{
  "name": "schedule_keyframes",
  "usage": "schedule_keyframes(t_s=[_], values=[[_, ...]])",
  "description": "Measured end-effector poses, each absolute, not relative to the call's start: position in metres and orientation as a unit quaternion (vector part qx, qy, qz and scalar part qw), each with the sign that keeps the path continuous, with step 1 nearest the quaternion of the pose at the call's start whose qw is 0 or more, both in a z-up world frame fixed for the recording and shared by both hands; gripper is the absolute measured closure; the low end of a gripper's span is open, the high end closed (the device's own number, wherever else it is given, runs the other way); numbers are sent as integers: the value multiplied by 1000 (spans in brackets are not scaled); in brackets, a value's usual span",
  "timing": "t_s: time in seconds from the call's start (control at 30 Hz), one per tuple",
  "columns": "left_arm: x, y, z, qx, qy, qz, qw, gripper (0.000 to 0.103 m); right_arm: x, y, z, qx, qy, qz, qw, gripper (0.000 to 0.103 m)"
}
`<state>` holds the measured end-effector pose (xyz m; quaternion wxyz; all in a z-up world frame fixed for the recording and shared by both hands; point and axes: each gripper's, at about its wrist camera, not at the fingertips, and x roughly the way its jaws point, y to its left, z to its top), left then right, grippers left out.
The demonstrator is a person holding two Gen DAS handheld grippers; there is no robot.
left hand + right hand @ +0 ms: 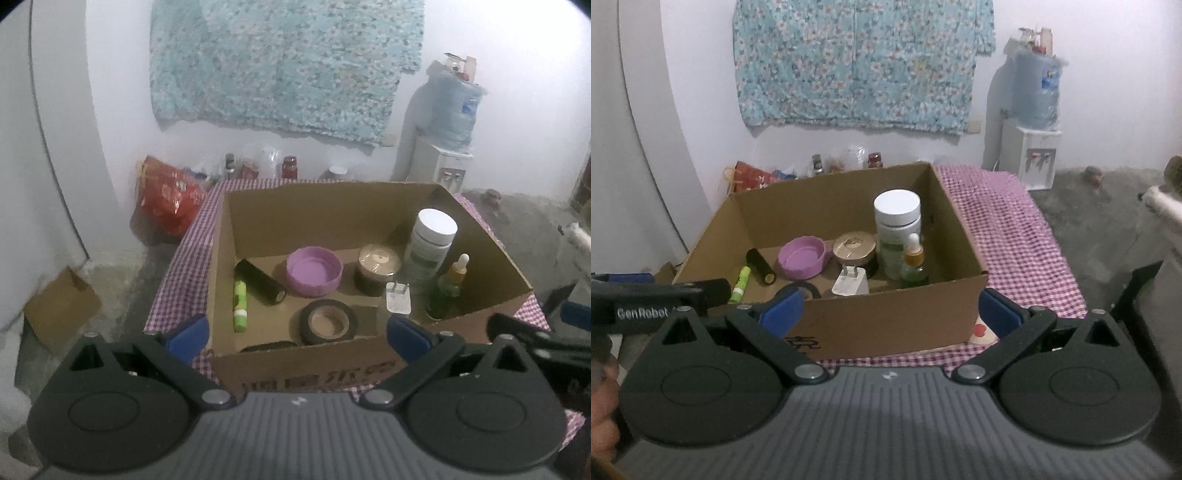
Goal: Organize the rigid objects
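An open cardboard box (480,236) (849,317) sits on a table with a purple checked cloth (1015,236). In it lie a purple lid (314,271), a black cylinder (258,282), a green tube (240,306), a black tape roll (328,321), a round tin (378,269), a white charger (399,299), a white-capped bottle (430,240) and a green dropper bottle (448,288). My left gripper (297,334) is open and empty in front of the box. My right gripper (890,310) is open and empty at the box's near wall.
A small red-and-white object (979,330) lies on the cloth by the box's near right corner. A red bag (166,192) and jars (289,166) stand behind the table. A water dispenser (447,155) stands at the back right. A small carton (61,306) lies on the floor at left.
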<state>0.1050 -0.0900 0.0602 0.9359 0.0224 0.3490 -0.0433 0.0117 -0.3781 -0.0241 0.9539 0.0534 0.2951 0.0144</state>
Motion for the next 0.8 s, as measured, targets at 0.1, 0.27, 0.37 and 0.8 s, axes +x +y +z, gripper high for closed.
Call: schedule_keyframes(t_s=[0.1, 0.27, 0.37, 0.8], values=[[106, -97, 60, 41, 341, -28, 939, 0, 20, -377, -24, 56, 298, 20, 953, 2], [114, -98, 60, 49, 349, -24, 936, 0, 31, -381, -27, 61, 304, 20, 951, 2], [118, -95, 59, 49, 354, -26, 933, 0, 36, -381, -30, 63, 307, 22, 949, 2], [119, -93, 60, 53, 357, -25, 932, 0, 43, -381, -34, 50, 312, 17, 949, 2]])
